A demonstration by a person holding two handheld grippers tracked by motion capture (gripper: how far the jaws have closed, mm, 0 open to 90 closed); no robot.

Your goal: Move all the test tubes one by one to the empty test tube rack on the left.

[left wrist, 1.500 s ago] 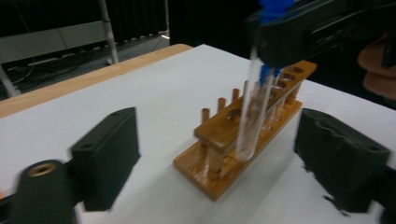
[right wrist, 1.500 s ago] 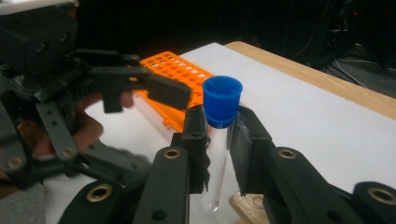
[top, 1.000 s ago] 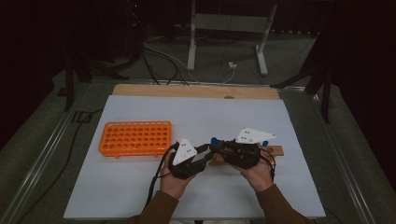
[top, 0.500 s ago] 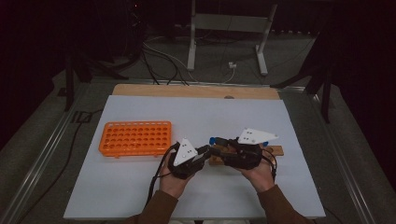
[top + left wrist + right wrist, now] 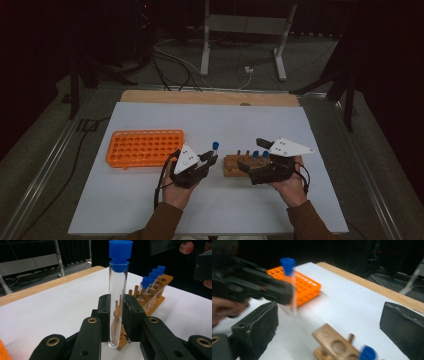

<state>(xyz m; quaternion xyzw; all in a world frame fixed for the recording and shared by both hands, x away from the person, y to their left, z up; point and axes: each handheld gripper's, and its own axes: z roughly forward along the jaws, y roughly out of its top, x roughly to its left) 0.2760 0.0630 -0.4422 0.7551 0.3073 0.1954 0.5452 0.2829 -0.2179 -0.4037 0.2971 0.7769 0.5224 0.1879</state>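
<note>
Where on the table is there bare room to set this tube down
Bare mat runs wide behind the orange rack and the wooden rack, up to the wood strip. The front left corner is free too. It is crowded between the left gripper, which holds the tube, and the right gripper.

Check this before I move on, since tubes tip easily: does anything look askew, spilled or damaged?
Nothing stands out. The clear glass test tube with blue cap stands upright, clamped in the left tongs. The wooden tube rack sits flat on the white table, its capped tubes upright. The orange plastic rack lies square, nothing spilled.
</note>
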